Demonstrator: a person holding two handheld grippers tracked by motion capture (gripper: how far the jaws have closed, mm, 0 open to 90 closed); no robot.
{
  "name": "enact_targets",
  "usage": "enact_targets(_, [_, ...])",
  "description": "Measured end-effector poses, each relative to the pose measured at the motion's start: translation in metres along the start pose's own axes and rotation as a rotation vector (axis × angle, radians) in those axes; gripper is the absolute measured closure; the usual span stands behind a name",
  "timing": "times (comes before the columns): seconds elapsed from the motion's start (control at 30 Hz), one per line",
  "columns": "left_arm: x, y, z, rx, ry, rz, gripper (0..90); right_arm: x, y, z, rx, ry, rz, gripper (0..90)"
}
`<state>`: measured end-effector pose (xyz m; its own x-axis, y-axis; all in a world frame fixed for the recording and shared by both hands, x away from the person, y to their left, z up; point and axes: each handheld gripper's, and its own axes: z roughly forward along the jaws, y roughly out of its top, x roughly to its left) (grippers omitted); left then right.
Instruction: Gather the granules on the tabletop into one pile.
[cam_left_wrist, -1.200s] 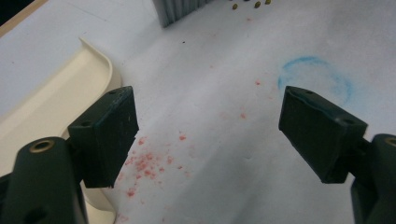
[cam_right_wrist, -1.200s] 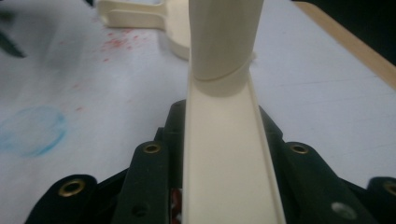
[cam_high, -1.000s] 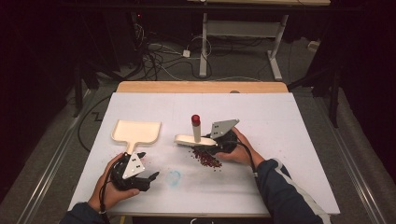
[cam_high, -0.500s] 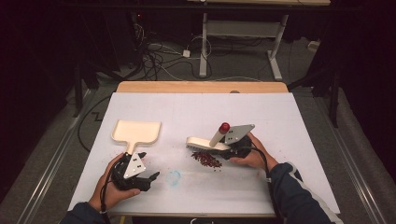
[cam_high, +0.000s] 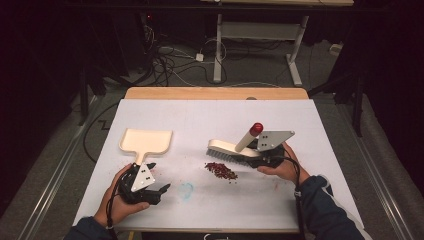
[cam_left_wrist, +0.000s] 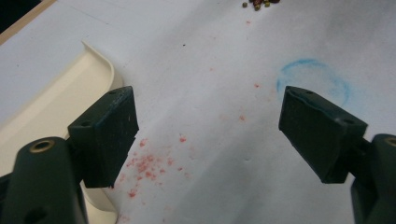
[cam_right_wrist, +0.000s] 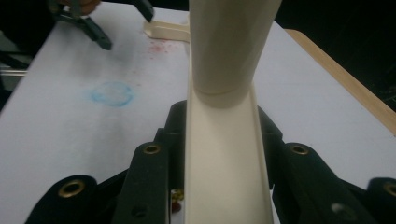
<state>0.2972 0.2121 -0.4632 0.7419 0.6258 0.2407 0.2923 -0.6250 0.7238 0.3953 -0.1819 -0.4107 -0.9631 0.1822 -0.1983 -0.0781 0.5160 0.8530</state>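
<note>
The right tongs (cam_high: 250, 152) pinch the cream plastic hand brush with a red-tipped handle (cam_high: 235, 146), their black jaws pressed against both sides of its pale back. In the right gripper view that back (cam_right_wrist: 224, 168) runs up between the jaws as a smooth trough, and the round handle rises from it at twelve o'clock; the high view adds the red cap and the grey bristles, which hang just above the white paper-covered counter (cam_high: 210, 120). At about seven o'clock from the brush head lies a small heap of dark red crumbs (cam_high: 221, 170).

The left tongs (cam_high: 150, 172) stand spread wide, with nothing between their jaws. In the left gripper view the matte black pads frame bare paper dotted with pink specks and a faint blue ring stain (cam_left_wrist: 313, 79). The cream plastic dustpan with a short handle (cam_high: 146, 141) lies flat at twelve o'clock from these tongs, its curved rim just beside one jaw.
</note>
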Motion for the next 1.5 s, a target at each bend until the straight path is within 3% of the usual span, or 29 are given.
enact_targets(0.13, [0.000,0.000,0.000,0.001,0.001,0.001,18.8,0.014,0.006,-0.015,0.017,0.075,-0.035,67.4])
enact_targets(0.27, [-0.001,0.000,0.000,0.001,-0.003,0.004,18.8,0.031,0.006,-0.020,0.086,0.144,-0.098,67.4])
enact_targets(0.37, [-0.001,0.001,0.001,0.005,-0.003,0.009,18.8,0.038,0.004,-0.018,0.134,0.187,-0.124,67.3])
enact_targets(0.57, [-0.001,0.002,0.003,0.007,-0.011,0.008,18.8,0.037,-0.003,0.003,0.186,0.288,-0.134,67.4])
enact_targets(0.63, [-0.002,0.002,0.004,0.007,-0.014,0.007,18.8,0.035,-0.006,0.013,0.201,0.286,-0.126,67.5])
enact_targets(0.87, [-0.002,0.002,0.006,0.009,-0.015,0.016,18.8,0.017,-0.003,0.035,0.157,0.262,-0.111,67.5])
enact_targets(1.03, [-0.002,0.002,0.006,0.008,-0.019,0.017,18.8,0.012,0.001,0.044,0.146,0.253,-0.111,67.5])
enact_targets(1.23, [-0.002,0.002,0.005,0.006,-0.015,0.019,18.8,0.011,0.003,0.033,0.111,0.231,-0.079,67.4])
enact_targets(1.5, [-0.001,0.001,0.002,0.001,-0.011,0.011,18.8,0.013,0.011,-0.007,0.128,0.095,-0.011,67.3])
